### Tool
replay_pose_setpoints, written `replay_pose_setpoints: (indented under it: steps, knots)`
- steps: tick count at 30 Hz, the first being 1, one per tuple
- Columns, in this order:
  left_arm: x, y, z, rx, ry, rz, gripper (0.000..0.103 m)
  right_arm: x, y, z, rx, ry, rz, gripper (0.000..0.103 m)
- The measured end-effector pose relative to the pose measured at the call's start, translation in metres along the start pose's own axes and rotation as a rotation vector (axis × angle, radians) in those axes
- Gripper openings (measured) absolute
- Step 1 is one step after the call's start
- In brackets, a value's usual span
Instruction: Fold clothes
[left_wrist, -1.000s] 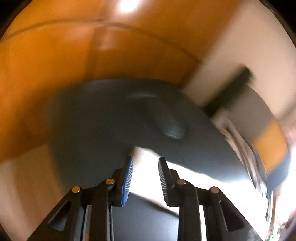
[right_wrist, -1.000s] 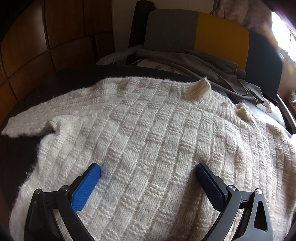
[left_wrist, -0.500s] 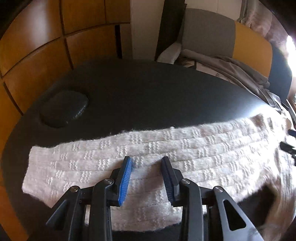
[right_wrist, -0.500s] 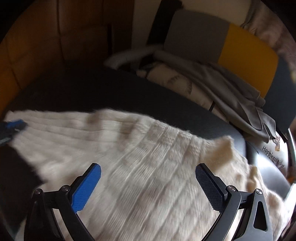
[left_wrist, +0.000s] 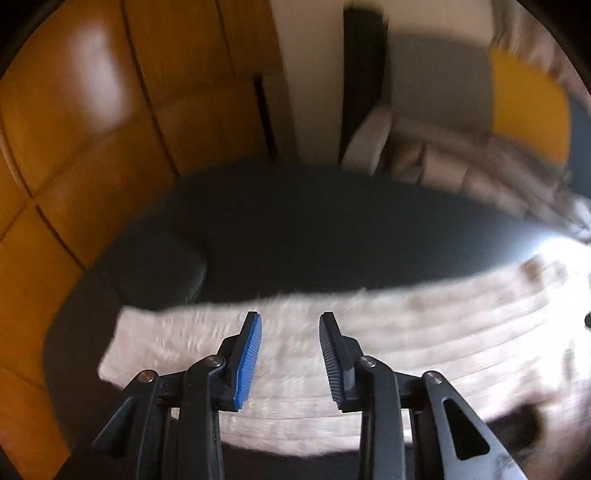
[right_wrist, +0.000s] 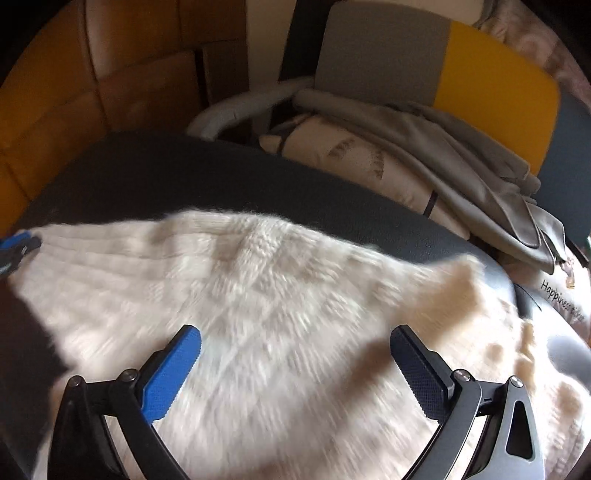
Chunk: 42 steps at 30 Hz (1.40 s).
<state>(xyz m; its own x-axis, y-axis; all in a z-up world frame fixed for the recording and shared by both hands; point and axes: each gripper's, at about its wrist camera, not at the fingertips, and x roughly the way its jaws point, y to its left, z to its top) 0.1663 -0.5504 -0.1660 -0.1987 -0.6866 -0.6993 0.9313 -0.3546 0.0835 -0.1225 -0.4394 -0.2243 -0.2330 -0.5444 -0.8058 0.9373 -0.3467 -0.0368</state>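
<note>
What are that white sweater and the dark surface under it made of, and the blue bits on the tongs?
The white sweater looks like fluffy knitted wool or acrylic: raised ribbing and a fuzzy edge show. The dark surface seems to be padded leather or vinyl, smooth with a dull sheen; which one I cannot tell. The blue pad on the right tongs looks like ridged rubber or plastic, matte.
</note>
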Motion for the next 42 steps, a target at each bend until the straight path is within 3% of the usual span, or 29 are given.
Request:
replay_pose_setpoints:
  steps: [4,8,10,11,14,19,23,26,33,37,40,42]
  knots:
    - [-0.049,-0.065,-0.01,0.046,-0.058,-0.195,0.034,-0.066,-0.055,-0.034,0.055,-0.115,-0.032,0.103]
    - [-0.077,-0.17,-0.038,0.206,-0.064,-0.392,0.035,-0.105,-0.162,-0.063,0.24,-0.065,-0.127,0.103]
    - [-0.083,-0.222,-0.053,0.264,-0.024,-0.513,0.035,-0.126,-0.221,-0.076,0.303,-0.061,-0.238,0.103]
    - [-0.085,-0.244,-0.061,0.337,0.007,-0.609,0.035,-0.133,-0.245,-0.081,0.324,-0.062,-0.282,0.103]
    - [-0.089,-0.294,-0.083,0.429,0.069,-0.706,0.035,-0.144,-0.323,-0.09,0.418,-0.081,-0.358,0.103]
    - [-0.087,-0.314,-0.099,0.434,0.12,-0.72,0.036,-0.128,-0.423,-0.101,0.518,-0.043,-0.487,0.103]
    - [-0.08,-0.307,-0.098,0.4,0.137,-0.747,0.036,-0.105,-0.47,-0.119,0.553,-0.015,-0.453,0.103]
    - [-0.081,-0.314,-0.094,0.417,0.126,-0.729,0.036,-0.102,-0.478,-0.149,0.586,-0.026,-0.404,0.103]
    - [-0.079,-0.314,-0.095,0.417,0.122,-0.72,0.037,-0.116,-0.5,-0.172,0.603,-0.04,-0.394,0.103]
    - [-0.074,-0.311,-0.093,0.39,0.136,-0.748,0.037,-0.109,-0.497,-0.164,0.567,-0.01,-0.398,0.103]
    - [-0.073,-0.31,-0.092,0.378,0.142,-0.762,0.037,-0.089,-0.494,-0.153,0.52,0.068,-0.436,0.103]
    - [-0.071,-0.308,-0.092,0.361,0.149,-0.776,0.037,-0.087,-0.501,-0.155,0.606,0.072,-0.406,0.103]
